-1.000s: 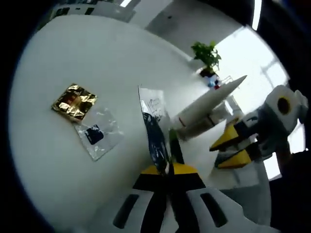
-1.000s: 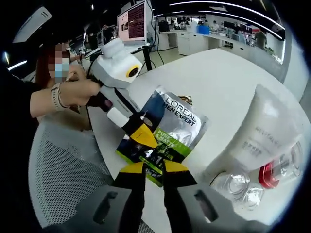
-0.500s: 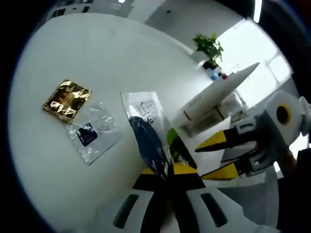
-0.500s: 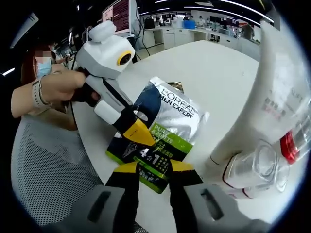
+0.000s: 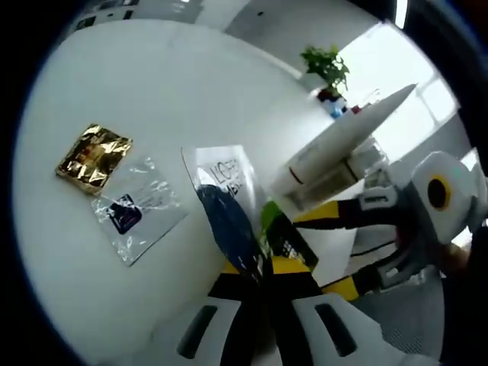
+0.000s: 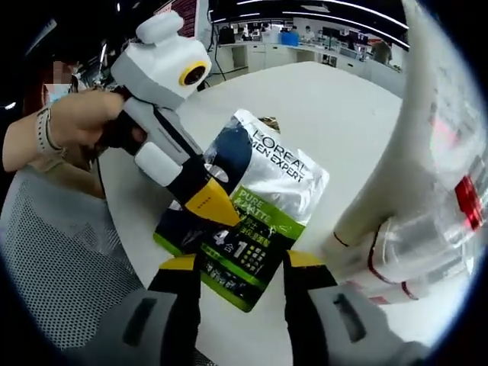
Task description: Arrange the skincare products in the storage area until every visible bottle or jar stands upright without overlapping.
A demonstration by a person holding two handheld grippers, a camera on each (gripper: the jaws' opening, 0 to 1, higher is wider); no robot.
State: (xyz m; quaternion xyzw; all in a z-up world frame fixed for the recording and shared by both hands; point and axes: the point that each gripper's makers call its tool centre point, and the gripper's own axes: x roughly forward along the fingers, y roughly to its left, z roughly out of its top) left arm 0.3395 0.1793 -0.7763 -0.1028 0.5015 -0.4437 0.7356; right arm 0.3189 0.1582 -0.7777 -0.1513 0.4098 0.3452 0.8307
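Closing in from the person's right, the right gripper has spread its jaws wider over the last second and now straddles the lower edge of the L'Oréal Men Expert sachet, which the left gripper keeps pinched by one edge above the white table. A handover or flattening looks imminent. Beside it, a white tube leans over clear-capped jars, not yet upright; a gold packet and clear sachet lie apart.

White left gripper with yellow-tipped black jaws; person's wristband.
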